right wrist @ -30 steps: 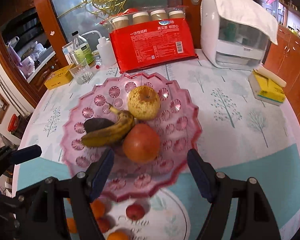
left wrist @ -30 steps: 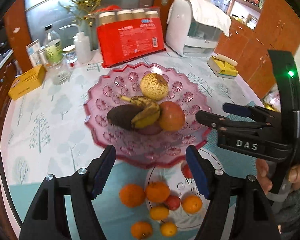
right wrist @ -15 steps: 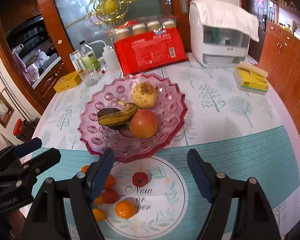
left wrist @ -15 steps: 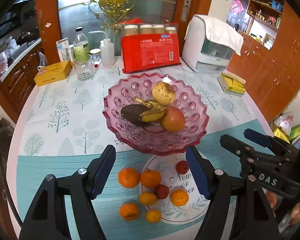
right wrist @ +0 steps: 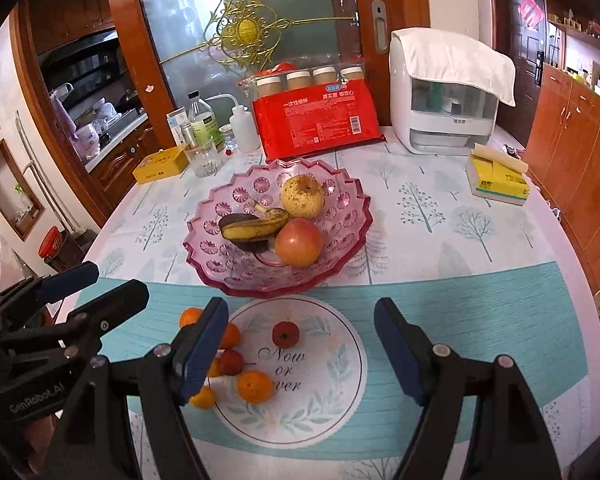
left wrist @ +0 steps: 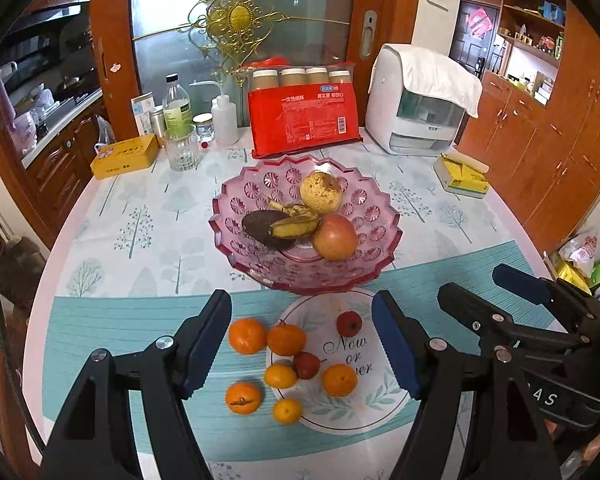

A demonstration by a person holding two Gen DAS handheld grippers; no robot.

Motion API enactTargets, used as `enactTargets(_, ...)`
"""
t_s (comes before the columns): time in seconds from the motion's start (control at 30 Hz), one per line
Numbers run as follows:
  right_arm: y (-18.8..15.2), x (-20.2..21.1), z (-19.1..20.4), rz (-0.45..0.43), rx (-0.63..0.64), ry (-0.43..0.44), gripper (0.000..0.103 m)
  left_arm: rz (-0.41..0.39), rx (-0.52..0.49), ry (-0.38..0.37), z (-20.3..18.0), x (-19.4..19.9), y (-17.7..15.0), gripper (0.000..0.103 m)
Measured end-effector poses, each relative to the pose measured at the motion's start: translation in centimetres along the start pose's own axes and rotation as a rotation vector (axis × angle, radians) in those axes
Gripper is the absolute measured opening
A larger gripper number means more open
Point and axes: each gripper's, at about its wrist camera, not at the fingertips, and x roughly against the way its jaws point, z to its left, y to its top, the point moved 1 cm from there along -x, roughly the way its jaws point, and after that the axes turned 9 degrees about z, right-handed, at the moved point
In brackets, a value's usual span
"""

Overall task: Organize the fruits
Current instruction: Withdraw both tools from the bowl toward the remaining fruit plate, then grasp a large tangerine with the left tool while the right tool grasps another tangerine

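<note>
A pink glass bowl in mid-table holds a speckled pear, a banana, a dark avocado and a red apple. In front of it lies a round white mat printed "Now or never". Several small oranges and two small red fruits lie loose on and beside it. My left gripper hovers open and empty above these small fruits. My right gripper is open and empty over the mat. Each gripper shows at the edge of the other's view.
Along the back stand a red pack of paper cups, a white appliance under a towel, bottles, a glass and a yellow box. A yellow tissue pack lies at the right. The table's round edge curves close in front.
Both grippers have drawn back and up from the bowl, which now looks smaller and farther. The mat and the small fruits have come into full view. The jaws kept the same opening.
</note>
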Motion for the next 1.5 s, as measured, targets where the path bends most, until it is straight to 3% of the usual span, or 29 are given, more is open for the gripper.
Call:
enactTargets(0.63,-3.2,-0.8,0.3,0.032,0.048,-0.02,0.076,0.039,0.053,0.05,1.5,-1.0,-4.4,0.071)
enactTargets(1.03,-5.7,-5.9,-0.3,0.214,0.006,-0.021,0.076,0.111,0.126,0.055,5.3,-4.8,-7.8,0.071)
enactTargets(1.5,-7.0,-10.3,2.8,0.299,0.065,0.04,0.076,0.21,0.19,0.025,8.6,-9.7,-10.6,0.071)
